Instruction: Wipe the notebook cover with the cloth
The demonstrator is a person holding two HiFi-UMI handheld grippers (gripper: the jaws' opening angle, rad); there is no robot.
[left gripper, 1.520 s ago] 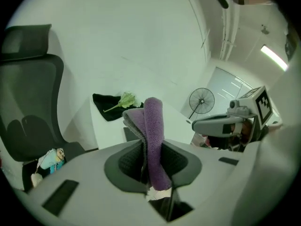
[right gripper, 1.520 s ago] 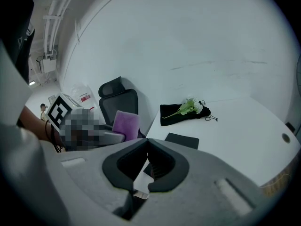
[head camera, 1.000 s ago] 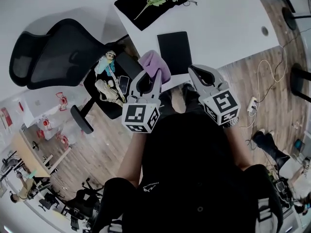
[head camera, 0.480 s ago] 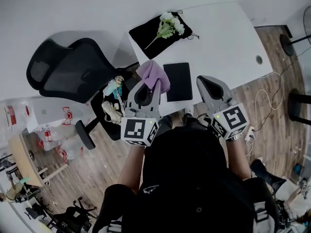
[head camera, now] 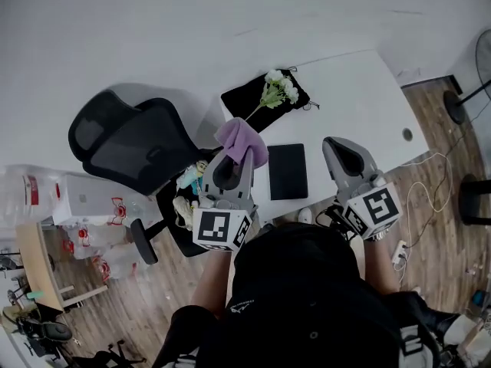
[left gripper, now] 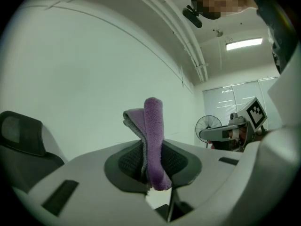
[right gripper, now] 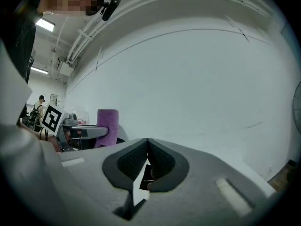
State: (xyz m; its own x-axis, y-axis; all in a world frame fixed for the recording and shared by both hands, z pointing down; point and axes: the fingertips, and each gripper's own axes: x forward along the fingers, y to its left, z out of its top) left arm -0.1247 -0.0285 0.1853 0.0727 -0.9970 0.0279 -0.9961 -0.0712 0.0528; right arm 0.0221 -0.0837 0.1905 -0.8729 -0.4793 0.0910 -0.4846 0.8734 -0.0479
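Holds both claws out ahead of the torso, level with each other and well apart, marker cubes facing the head. Left forearm bent in close below. Grips left claw tight on a folded purple cloth, fold standing up past the tips. Carries right claw closed, jaw tips meeting.

We read this as office. White desk with cable grommet; black mesh swivel chair just beside it; wood-look floor. Power strip and loose cable on floor at right. Left gripper view gives us strip ceiling light, window blinds, pedestal fan.
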